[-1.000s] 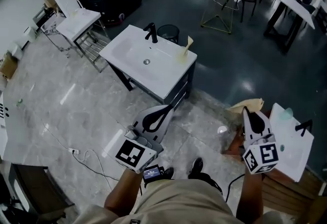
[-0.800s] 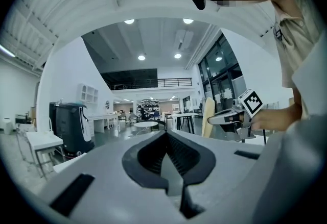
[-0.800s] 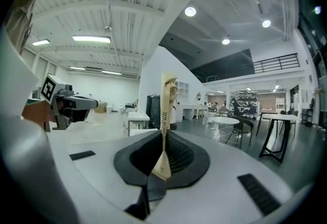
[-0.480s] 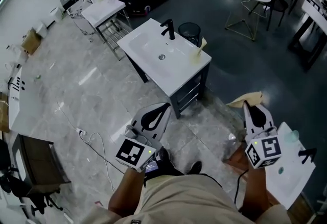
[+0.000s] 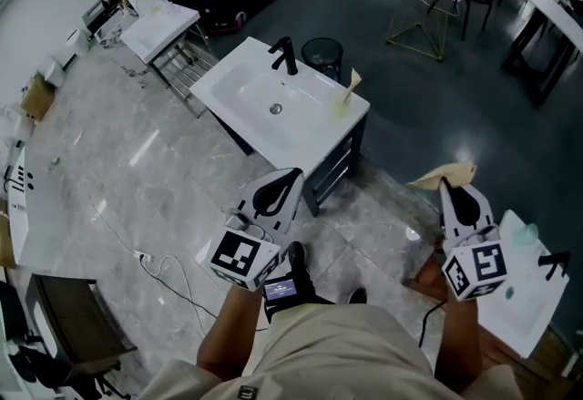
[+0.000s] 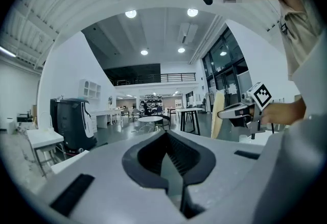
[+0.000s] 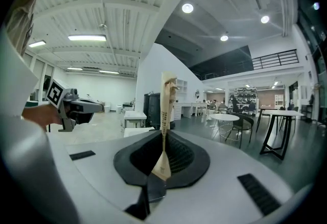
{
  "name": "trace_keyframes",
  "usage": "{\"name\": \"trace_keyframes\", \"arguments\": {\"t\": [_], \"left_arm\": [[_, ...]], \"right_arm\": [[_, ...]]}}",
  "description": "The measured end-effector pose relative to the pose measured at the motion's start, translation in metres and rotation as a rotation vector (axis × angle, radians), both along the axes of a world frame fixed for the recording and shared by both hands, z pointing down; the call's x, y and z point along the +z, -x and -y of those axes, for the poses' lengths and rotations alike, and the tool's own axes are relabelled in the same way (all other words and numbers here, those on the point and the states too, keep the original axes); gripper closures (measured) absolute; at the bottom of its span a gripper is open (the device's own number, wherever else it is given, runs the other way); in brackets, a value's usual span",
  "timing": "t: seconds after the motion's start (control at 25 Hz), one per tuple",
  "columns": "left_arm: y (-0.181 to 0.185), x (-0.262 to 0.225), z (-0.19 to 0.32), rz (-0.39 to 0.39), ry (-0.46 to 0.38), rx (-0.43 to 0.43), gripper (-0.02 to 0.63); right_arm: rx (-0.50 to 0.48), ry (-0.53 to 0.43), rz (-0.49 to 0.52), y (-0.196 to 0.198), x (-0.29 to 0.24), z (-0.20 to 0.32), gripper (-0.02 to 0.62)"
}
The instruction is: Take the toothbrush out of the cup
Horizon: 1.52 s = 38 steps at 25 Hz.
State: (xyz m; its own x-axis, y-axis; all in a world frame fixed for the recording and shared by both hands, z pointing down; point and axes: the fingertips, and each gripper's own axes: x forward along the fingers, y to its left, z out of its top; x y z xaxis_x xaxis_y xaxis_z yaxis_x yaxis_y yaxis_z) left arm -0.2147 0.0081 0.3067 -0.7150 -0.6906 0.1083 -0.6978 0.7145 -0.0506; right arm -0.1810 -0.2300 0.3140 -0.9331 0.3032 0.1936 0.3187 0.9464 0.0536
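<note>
My right gripper (image 5: 448,190) (image 7: 163,139) is shut on a toothbrush in a tan paper wrapper (image 5: 443,174) (image 7: 166,110); the wrapper sticks up and forward out of the jaws. My left gripper (image 5: 290,178) (image 6: 166,139) is shut with nothing between its jaws. Both hang in mid-air in front of the person, over the marble floor. A pale cup (image 5: 341,105) stands on the near right corner of the white washbasin (image 5: 246,102), with another tan wrapped brush (image 5: 351,84) leaning in it. The left gripper view shows the right gripper (image 6: 240,110) and its wrapper (image 6: 218,115).
The washbasin sits on a dark stand with a black faucet (image 5: 284,54); a dark bin (image 5: 322,52) is behind it. A second white basin (image 5: 519,298) with a black tap (image 5: 553,261) lies at lower right. A cable (image 5: 155,266) runs over the floor; tables stand at the back.
The head view has swung, so the washbasin stand shifted right and then back left. Both grippers keep about the same pose; the right one still holds the wrapped toothbrush.
</note>
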Motion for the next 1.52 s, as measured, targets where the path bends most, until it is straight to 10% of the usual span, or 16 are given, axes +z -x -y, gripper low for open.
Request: {"name": "trace_keyframes", "arguments": {"t": [0.68,1.52], "left_arm": [[0.201,0.052,-0.004,-0.059,0.029,0.286,0.600],[0.320,0.178,0.110,-0.181,0.197,0.302,0.503]], "right_arm": [[0.259,-0.044,-0.030,0.114,-0.002,-0.075,0.577],[0.342,0.000,-0.212,0.167,0.085,-0.003,0.577]]}}
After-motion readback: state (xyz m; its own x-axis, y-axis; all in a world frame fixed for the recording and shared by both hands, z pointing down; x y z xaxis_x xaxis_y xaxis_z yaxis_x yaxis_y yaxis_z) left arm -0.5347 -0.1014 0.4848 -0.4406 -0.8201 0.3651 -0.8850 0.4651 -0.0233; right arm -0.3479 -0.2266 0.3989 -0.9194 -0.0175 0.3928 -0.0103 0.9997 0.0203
